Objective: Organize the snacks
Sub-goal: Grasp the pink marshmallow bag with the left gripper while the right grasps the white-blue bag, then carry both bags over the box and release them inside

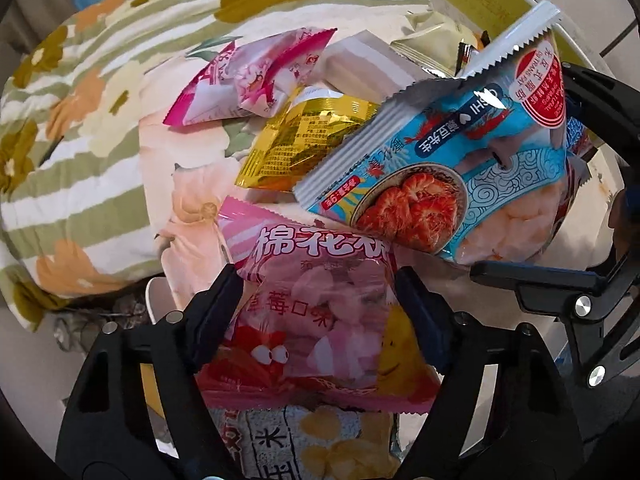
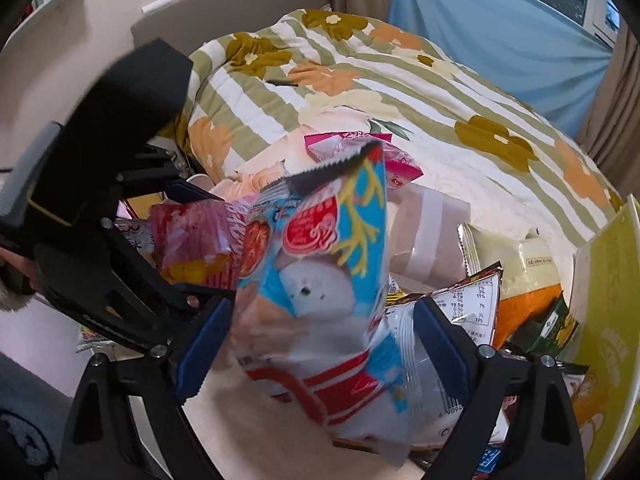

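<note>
My left gripper (image 1: 316, 304) is shut on a pink marshmallow packet (image 1: 316, 320), held between its two black fingers. My right gripper (image 2: 324, 324) is shut on a blue shrimp-cracker packet (image 2: 320, 280), which also shows in the left wrist view (image 1: 452, 168), lifted above the pile. The right gripper's body shows at the right of the left wrist view (image 1: 576, 288); the left gripper's body shows at the left of the right wrist view (image 2: 108, 200). A gold packet (image 1: 304, 144), pink packets (image 1: 248, 80) and a white packet (image 1: 364, 64) lie on the bed.
A flowered, green-striped quilt (image 2: 400, 92) covers the bed behind the snacks. A yellow-green box (image 2: 608, 312) stands at the right with several packets (image 2: 516, 276) beside it. A corn-snack packet (image 1: 316, 440) lies under the left gripper. A blue curtain (image 2: 500, 36) hangs behind.
</note>
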The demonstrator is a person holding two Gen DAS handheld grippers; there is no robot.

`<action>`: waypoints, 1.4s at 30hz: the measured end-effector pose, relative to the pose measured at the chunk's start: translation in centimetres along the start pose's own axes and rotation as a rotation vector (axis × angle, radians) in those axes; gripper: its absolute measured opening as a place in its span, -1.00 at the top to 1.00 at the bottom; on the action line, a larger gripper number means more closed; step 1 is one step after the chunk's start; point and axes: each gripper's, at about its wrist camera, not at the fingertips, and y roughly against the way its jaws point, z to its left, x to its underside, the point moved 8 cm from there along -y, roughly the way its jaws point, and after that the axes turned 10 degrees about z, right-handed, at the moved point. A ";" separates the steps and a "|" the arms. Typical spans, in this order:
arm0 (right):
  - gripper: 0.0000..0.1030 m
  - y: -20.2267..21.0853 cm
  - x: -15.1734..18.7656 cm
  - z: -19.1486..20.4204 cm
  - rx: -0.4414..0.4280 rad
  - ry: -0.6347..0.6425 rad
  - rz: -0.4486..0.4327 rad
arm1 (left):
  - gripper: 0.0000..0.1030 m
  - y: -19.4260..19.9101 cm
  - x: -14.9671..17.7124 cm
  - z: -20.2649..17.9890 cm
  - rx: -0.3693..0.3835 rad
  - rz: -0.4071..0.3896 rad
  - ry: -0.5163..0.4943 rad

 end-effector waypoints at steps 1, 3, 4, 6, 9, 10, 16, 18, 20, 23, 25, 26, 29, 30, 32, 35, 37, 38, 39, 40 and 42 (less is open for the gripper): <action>-0.75 -0.1 0.0 0.0 -0.002 0.002 0.001 | -0.47 0.0 0.0 0.1 0.004 -0.001 0.008; -0.75 -0.2 -0.1 0.0 -0.003 0.003 0.003 | -0.47 0.0 0.1 0.2 0.013 -0.001 0.028; -0.75 -0.2 -0.1 0.0 0.001 0.007 0.005 | -0.46 0.0 0.1 0.2 0.017 0.000 0.036; -0.74 -0.2 0.0 0.1 0.007 0.012 0.008 | -0.46 0.1 0.3 0.4 0.024 0.001 0.044; -0.58 0.0 0.2 0.4 0.030 0.030 0.002 | -0.45 0.2 0.4 0.6 0.032 0.003 0.055; -0.54 0.0 0.3 0.6 0.043 0.037 -0.001 | -0.45 0.3 0.5 0.7 0.034 0.001 0.059; -0.15 0.6 0.5 0.7 0.069 0.024 -0.016 | -0.44 0.9 0.8 0.8 0.034 -0.009 0.062; -0.10 0.7 0.5 0.6 0.067 0.011 -0.018 | -0.44 1.4 0.8 0.7 0.034 -0.017 0.057; -0.07 1.0 0.5 0.3 0.050 -0.014 -0.022 | -0.44 1.9 0.7 0.6 0.029 -0.026 0.057; 0.00 1.8 0.5 0.0 0.033 -0.048 -0.039 | -0.44 2.9 0.8 0.6 0.030 -0.044 0.059; 0.00 2.5 0.4 -0.3 0.043 -0.069 -0.047 | -0.44 3.6 0.8 0.5 0.029 -0.056 0.058; 0.00 2.9 0.4 -0.4 0.041 -0.081 -0.056 | -0.44 4.0 0.8 0.4 0.026 -0.065 0.057; 0.01 4.2 0.4 -0.7 0.042 -0.111 -0.083 | -0.44 5.1 0.9 0.1 0.029 -0.087 0.059; 0.02 4.7 0.4 -0.8 0.048 -0.120 -0.091 | -0.44 5.4 0.9 0.0 0.033 -0.094 0.059; 0.02 5.6 0.4 -1.1 0.047 -0.139 -0.103 | -0.44 6.1 1.0 -0.4 0.039 -0.107 0.060; 0.02 6.9 0.7 -1.6 0.053 -0.178 -0.120 | -0.44 7.3 0.9 -0.9 0.043 -0.126 0.058; 0.02 8.1 1.0 -2.1 0.056 -0.209 -0.136 | -0.44 8.3 0.7 -1.4 0.036 -0.140 0.056; 0.02 8.6 1.2 -2.5 0.057 -0.222 -0.143 | -0.44 8.7 0.5 -1.7 0.031 -0.148 0.056; 0.02 9.4 1.5 -2.9 0.062 -0.238 -0.151 | -0.44 9.5 0.2 -2.1 0.026 -0.162 0.057; 0.02 9.9 1.6 -3.2 0.066 -0.247 -0.158 | -0.44 10.2 -0.1 -2.4 0.023 -0.173 0.059; 0.02 11.4 2.1 -4.1 0.066 -0.271 -0.179 | -0.44 11.6 -0.9 -3.2 0.015 -0.201 0.064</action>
